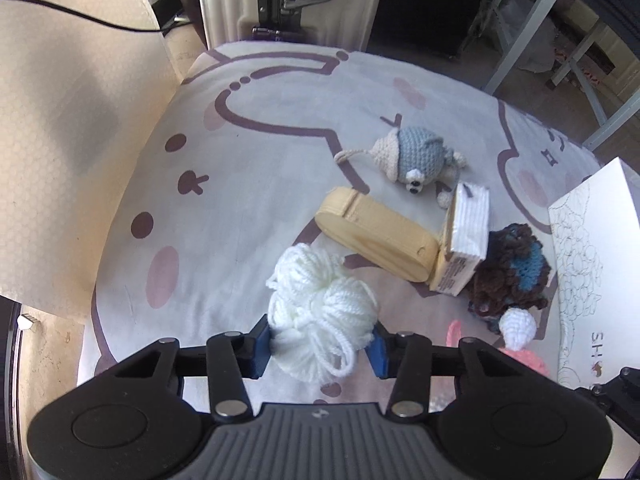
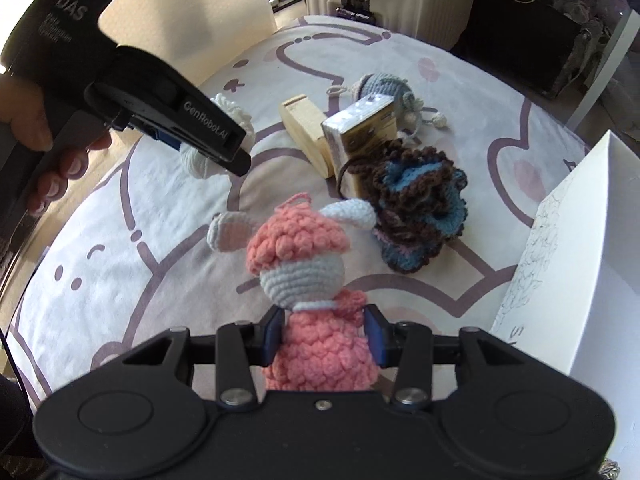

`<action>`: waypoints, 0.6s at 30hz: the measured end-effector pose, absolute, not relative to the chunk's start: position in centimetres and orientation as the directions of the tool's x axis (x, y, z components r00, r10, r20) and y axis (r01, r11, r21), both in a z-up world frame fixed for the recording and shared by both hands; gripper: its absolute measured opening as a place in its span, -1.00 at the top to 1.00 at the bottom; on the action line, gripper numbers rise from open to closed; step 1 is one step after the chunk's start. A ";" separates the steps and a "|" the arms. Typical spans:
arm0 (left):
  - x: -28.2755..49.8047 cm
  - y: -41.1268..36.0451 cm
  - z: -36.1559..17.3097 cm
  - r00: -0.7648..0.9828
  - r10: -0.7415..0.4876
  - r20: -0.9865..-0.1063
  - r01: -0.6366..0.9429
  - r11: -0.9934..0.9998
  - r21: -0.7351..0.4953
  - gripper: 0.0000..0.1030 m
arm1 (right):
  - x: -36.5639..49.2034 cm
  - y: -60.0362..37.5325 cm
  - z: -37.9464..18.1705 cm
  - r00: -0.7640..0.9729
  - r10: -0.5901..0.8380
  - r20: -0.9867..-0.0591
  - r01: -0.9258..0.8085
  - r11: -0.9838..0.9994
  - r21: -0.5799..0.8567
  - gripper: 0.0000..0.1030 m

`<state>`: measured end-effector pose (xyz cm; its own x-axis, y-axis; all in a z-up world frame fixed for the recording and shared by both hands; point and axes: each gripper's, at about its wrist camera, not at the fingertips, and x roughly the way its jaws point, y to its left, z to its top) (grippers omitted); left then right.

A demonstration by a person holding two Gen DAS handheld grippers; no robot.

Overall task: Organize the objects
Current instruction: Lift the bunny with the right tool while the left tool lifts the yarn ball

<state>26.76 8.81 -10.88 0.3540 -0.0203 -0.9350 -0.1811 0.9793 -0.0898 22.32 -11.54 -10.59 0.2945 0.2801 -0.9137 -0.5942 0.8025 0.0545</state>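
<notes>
The left hand-held gripper (image 1: 322,350) grips a white yarn bundle (image 1: 320,312) over the near left of the cartoon-print cushion (image 1: 240,160). The right hand-held gripper (image 2: 322,338) clamps a pink crochet doll (image 2: 316,320), near the brown-blue crochet piece (image 2: 420,216). A white box (image 2: 580,260) sits right.

On the cartoon-printed fabric surface (image 1: 240,160), the grey crocheted mouse toy (image 1: 416,156) lies farthest. Just nearer sit the oval wooden block (image 1: 376,236) and, at its right end, the small wrapped box (image 1: 466,236). The brown-and-blue crocheted piece (image 1: 512,272) lies right of the box, the white cardboard box (image 1: 592,248) farther right.
</notes>
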 end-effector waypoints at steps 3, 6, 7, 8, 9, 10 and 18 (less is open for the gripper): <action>26.1 8.3 -8.8 0.405 -0.009 -0.914 -0.156 0.985 -0.079 0.07 | 22.6 -12.0 -9.1 0.327 0.295 -0.898 -0.569 0.820 0.063 0.14; 25.4 7.8 -7.0 0.449 -0.003 -0.893 -0.135 0.988 -0.071 0.07 | 22.6 -12.5 -7.8 0.359 0.304 -0.882 -0.545 0.836 0.066 0.14; 25.1 7.6 -6.5 0.463 0.000 -0.887 -0.129 0.989 -0.067 0.07 | 22.6 -12.6 -7.4 0.371 0.308 -0.876 -0.536 0.841 0.069 0.14; 24.8 7.5 -5.9 0.478 0.003 -0.878 -0.123 0.990 -0.063 0.07 | 22.6 -12.7 -7.0 0.380 0.309 -0.872 -0.530 0.845 0.068 0.14; 24.6 7.3 -5.6 0.489 0.006 -0.872 -0.120 0.991 -0.060 0.07 | 22.5 -12.8 -6.6 0.394 0.308 -0.866 -0.523 0.850 0.064 0.14; 24.2 7.2 -5.1 0.500 0.009 -0.866 -0.117 0.992 -0.057 0.07 | 22.6 -13.0 -6.1 0.408 0.306 -0.860 -0.515 0.855 0.060 0.14; 21.9 6.4 -2.2 0.571 0.018 -0.820 -0.100 0.994 -0.048 0.07 | 22.4 -15.0 -2.6 0.499 0.314 -0.808 -0.439 0.895 0.077 0.14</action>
